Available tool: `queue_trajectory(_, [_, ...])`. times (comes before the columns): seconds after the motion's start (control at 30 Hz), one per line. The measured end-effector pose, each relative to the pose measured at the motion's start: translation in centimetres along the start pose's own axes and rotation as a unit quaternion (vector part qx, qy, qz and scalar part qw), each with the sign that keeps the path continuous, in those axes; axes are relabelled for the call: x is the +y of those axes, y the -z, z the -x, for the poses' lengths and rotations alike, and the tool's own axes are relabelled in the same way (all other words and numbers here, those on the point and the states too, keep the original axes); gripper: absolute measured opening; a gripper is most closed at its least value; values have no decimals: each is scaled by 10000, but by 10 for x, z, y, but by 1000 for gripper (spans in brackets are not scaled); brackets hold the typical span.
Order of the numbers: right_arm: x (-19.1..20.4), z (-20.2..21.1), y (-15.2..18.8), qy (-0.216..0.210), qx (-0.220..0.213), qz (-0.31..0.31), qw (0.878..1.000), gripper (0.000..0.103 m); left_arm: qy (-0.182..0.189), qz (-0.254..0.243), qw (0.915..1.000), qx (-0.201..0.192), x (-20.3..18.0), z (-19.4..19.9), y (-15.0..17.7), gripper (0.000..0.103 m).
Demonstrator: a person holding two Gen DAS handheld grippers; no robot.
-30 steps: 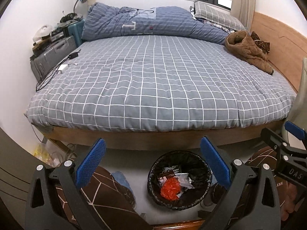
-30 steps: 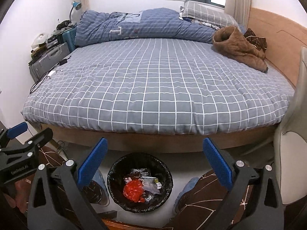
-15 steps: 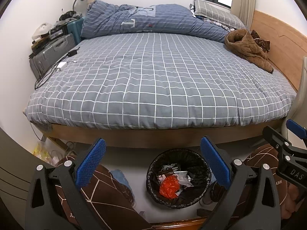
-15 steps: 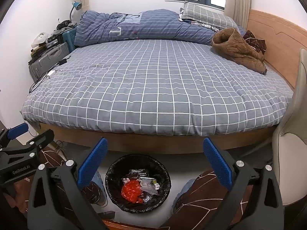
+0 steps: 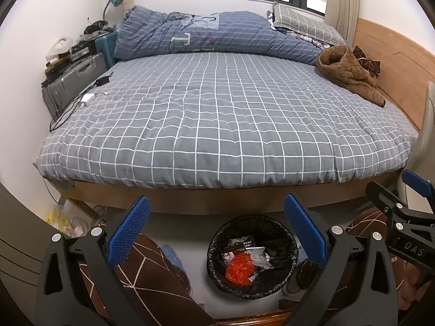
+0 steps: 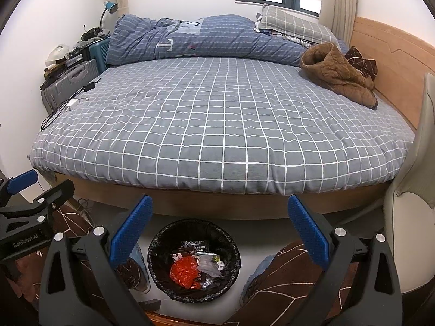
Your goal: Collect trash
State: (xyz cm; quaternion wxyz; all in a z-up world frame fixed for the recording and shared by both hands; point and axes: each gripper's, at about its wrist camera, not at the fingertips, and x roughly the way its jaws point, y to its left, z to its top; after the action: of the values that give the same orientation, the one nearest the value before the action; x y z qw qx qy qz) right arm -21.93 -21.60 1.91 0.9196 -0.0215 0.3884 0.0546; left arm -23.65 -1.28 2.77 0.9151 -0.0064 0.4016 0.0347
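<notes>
A round bin lined with a black bag (image 5: 282,233) (image 6: 163,244) stands on the pale floor at the foot of the bed. Inside lie a crumpled red plastic bag (image 5: 239,269) (image 6: 186,271), white wrappers and dark packets. My left gripper (image 5: 216,231) hangs above the bin, open, with nothing between its blue pads. My right gripper (image 6: 220,231) is likewise open and empty, the bin a little left of its centre. Each gripper shows at the edge of the other's view.
A bed with a grey checked cover (image 5: 217,114) fills the room ahead, with a blue duvet (image 5: 212,35), a brown jacket (image 5: 350,76) and a charger with cables (image 5: 87,97) on it. Suitcases (image 5: 73,78) stand left, a pale chair (image 6: 407,217) right. Legs in brown patterned trousers flank the bin.
Both views have tilted slightly upward, so the bed and bin sit a little lower in frame. The grippers stay open and empty; the bin's contents have not moved.
</notes>
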Motion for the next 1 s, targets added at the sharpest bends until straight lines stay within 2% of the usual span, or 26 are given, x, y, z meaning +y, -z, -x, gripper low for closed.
queue_trajectory(0.23, [1,0,0,5,-4,9,10000,95,-45,18,10000,-40,0,3,-2,97])
queue_trajectory(1.0, [1,0,1,-7,-1,17,10000,95,-87,-7,9998,193,1,-5,2,97])
